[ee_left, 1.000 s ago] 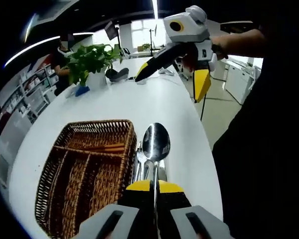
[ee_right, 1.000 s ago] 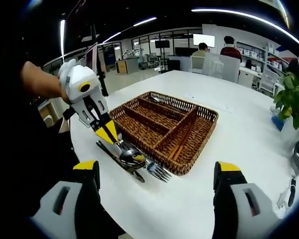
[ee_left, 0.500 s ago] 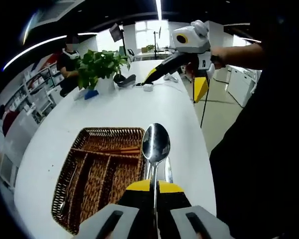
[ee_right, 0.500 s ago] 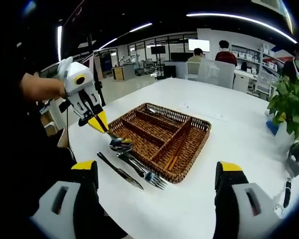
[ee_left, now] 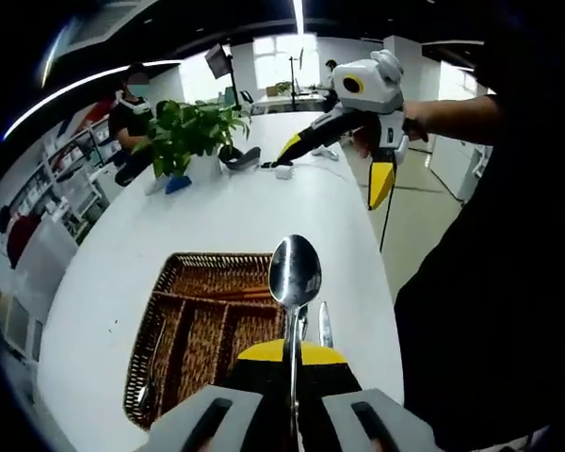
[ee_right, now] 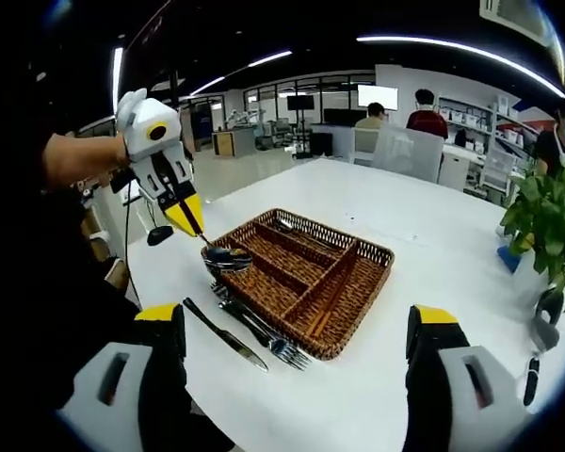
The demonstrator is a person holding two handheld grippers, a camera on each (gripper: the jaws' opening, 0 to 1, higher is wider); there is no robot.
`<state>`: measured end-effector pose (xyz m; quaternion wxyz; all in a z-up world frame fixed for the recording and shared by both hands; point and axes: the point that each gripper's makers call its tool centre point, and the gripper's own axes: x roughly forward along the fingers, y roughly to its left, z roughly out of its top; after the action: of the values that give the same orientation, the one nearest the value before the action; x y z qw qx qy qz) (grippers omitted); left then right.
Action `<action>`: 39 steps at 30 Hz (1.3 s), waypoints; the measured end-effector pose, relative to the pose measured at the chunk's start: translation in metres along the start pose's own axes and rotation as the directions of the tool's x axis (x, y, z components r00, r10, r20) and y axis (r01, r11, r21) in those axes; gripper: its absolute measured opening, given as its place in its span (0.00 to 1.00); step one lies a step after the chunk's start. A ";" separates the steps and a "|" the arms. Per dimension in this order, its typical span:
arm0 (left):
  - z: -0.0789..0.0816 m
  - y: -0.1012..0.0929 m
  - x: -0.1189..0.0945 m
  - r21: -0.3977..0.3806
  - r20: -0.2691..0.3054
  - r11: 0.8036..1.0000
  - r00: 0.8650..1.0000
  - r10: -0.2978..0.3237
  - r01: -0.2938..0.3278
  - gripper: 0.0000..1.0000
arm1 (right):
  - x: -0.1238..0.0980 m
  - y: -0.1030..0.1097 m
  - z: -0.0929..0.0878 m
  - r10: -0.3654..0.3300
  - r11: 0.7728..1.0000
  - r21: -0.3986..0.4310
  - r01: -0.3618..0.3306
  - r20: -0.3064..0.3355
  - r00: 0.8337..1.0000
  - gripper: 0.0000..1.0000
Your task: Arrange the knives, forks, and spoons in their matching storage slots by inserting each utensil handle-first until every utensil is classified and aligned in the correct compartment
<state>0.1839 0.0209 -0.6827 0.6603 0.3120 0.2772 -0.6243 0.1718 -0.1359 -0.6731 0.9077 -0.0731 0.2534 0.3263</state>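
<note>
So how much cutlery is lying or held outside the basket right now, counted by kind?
Spoon: 1, held in the left hand-held gripper
Knife: 1, on the table
Fork: 1 clear, maybe another beside it
Total: 3 that I can tell

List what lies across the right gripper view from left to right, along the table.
Left gripper holding the spoon → knife → forks → wicker tray → potted plant.

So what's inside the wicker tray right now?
A utensil lies in the far compartment of the brown wicker tray; another lies in an edge slot. The raised steel spoon hides part of the near corner.
</note>
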 end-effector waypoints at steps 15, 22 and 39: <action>-0.008 0.012 -0.001 0.034 -0.015 0.999 1.000 0.006 -0.006 0.00 | 0.000 -0.002 0.007 0.002 1.000 -0.025 -0.002 -0.015 1.000 0.99; -0.009 0.023 0.003 0.036 -0.014 0.999 1.000 0.007 -0.006 0.00 | 0.001 -0.004 0.008 -0.002 1.000 -0.023 0.002 -0.013 1.000 0.99; -0.007 0.078 0.000 0.072 -0.010 0.996 0.999 0.045 -0.044 0.00 | 0.011 -0.012 0.016 -0.020 1.000 -0.003 0.020 -0.011 1.000 0.99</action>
<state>0.2619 0.0285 -0.6825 0.6610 0.3451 0.2513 -0.6171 0.1937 -0.1345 -0.6654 0.9095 -0.0789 0.2572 0.3170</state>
